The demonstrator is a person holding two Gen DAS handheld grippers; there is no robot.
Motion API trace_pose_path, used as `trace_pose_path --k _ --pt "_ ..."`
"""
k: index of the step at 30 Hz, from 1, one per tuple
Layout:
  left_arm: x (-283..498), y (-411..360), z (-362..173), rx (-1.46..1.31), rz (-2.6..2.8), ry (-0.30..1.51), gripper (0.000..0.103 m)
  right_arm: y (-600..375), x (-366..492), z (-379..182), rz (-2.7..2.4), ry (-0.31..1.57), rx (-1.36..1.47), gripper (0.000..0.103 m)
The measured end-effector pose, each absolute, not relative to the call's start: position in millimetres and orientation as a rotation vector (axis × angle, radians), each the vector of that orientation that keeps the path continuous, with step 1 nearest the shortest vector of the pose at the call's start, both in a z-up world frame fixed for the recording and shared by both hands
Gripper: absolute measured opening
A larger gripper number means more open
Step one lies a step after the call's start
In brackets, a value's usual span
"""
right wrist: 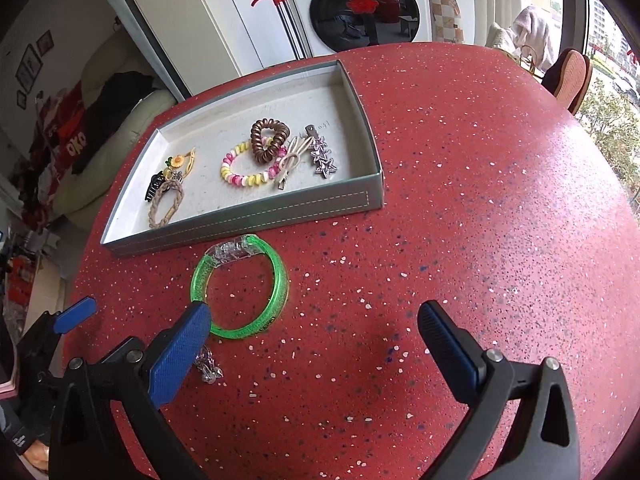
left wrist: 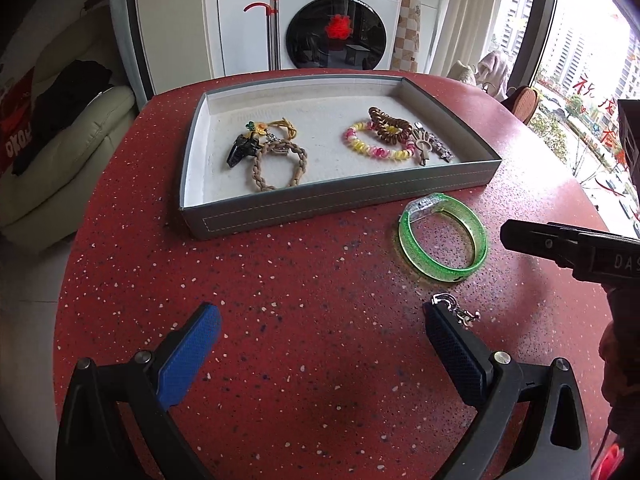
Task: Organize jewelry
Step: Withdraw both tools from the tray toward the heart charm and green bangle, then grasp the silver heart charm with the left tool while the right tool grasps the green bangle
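Observation:
A grey tray (left wrist: 304, 206) (right wrist: 248, 216) on the red table holds several hair ties, clips and a braided bracelet (left wrist: 280, 168). A green bangle (left wrist: 444, 240) (right wrist: 244, 284) lies on the table in front of the tray. A small silver clasp piece (left wrist: 456, 308) (right wrist: 208, 364) lies nearer me. My left gripper (left wrist: 320, 332) is open and empty, its right finger beside the silver piece. My right gripper (right wrist: 316, 324) is open and empty, its left finger (right wrist: 184, 344) over the bangle's near rim. The right gripper also shows in the left wrist view (left wrist: 560, 244).
The red speckled table (left wrist: 320, 280) (right wrist: 480, 200) is round, its edge curving on both sides. A washing machine (left wrist: 340, 20) stands behind it. A cream sofa (left wrist: 60, 160) is at the left and a window at the right.

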State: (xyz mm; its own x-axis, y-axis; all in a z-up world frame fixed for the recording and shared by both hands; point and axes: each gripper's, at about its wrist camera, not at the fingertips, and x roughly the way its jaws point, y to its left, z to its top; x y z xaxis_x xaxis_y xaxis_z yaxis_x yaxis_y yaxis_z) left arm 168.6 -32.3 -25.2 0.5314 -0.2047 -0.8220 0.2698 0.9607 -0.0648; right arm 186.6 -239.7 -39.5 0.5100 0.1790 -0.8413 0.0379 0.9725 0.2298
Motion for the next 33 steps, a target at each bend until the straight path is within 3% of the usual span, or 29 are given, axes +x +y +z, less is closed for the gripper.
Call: trace_pose_path --k 16,21,23,27,30,32,33 --pt "158 -74 -40 0.034 -0.258 1.010 0.103 -233 210 -45 0.115 1.079 0.163 0.103" --pt "161 -80 -41 0.043 -0.229 0.999 0.103 -224 218 -47 0.136 1.094 0.109 0.096" --pt "162 -82 -43 0.057 -0.222 1.008 0.103 -220 220 -49 0.143 1.103 0.093 0.083" --pt "161 -85 -45 0.092 -0.214 0.994 0.096 -214 222 -52 0.144 1.108 0.053 0.072" --pt "160 -87 -44 0.106 -0.227 0.981 0.087 -208 222 -52 0.130 1.103 -0.006 0.059" --pt "159 -90 -42 0.114 -0.241 0.978 0.077 -206 221 -52 0.120 1.099 -0.040 0.041" --pt "159 -91 -42 0.118 -0.248 0.977 0.076 -204 220 -52 0.119 1.097 -0.050 0.038"
